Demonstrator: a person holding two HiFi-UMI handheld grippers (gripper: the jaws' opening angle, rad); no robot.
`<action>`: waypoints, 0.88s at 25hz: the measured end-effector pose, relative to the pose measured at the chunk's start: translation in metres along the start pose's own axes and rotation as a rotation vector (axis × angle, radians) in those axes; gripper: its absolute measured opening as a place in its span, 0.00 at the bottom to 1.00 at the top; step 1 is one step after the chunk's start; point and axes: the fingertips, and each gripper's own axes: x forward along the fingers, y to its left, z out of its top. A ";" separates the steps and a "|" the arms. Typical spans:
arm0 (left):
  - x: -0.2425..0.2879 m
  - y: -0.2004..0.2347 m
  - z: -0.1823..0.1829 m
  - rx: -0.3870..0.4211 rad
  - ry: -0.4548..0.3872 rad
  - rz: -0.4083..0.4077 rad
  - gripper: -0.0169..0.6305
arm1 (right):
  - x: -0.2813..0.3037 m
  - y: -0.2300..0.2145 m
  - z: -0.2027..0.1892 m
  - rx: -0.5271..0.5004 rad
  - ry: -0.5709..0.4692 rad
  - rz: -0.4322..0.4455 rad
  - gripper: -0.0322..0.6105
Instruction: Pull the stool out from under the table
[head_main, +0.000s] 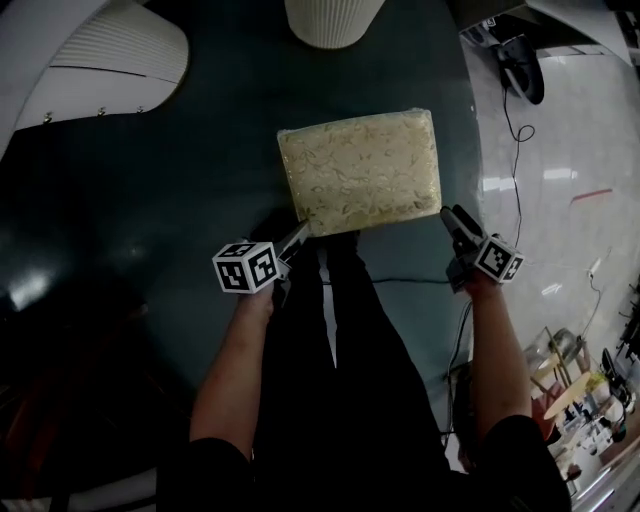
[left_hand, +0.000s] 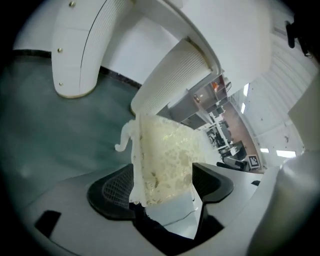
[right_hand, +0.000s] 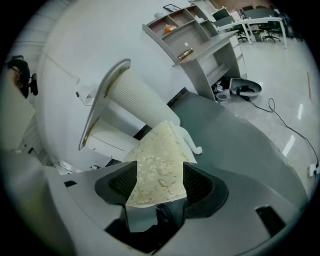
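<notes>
Stool (head_main: 360, 170) sits centre of the head view on the dark green floor (head_main: 150, 230), just below the ribbed white column (head_main: 333, 22) at the top edge. Nothing covers it from above, so it looks mostly clear of the table already. Its seat (left_hand: 165, 155) is a rectangular pad w/ pale yellow patterned cover. Prob. soft on top and stiffer at the rim, so expect the fabric to give a bit under the pads. A thin white curved leg (right_hand: 191, 140) shows below the seat. Whole thing looks light, and should slide rather than need lifting, tho the legs may catch or tip if it's pulled from one side only. Best hold is the two near corners, pulled evenly. That's where the tools are: left gripper (left_hand: 161, 186) is spread wide w/ the lower-left corner filling the gap, pads seemingly against both faces. Right gripper (right_hand: 159, 184) pinches the lower-right corner the same way. Further out, upper right of the right gripper view, is a grey shelf unit (right_hand: 200, 45) w/ open compartments. One upper compartment holds sth orange (right_hand: 170, 27); the rest is too small to tell. A black cable (head_main: 512, 150) trails over the pale floor at the right of the head view.
</notes>
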 end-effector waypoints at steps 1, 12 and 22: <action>-0.016 -0.012 0.012 0.024 -0.019 -0.001 0.60 | -0.008 0.018 0.006 -0.031 0.007 0.038 0.48; -0.168 -0.159 0.097 0.198 -0.163 -0.059 0.20 | -0.082 0.259 0.080 -0.239 0.072 0.486 0.21; -0.257 -0.243 0.138 0.393 -0.319 -0.047 0.06 | -0.130 0.388 0.104 -0.366 0.084 0.679 0.11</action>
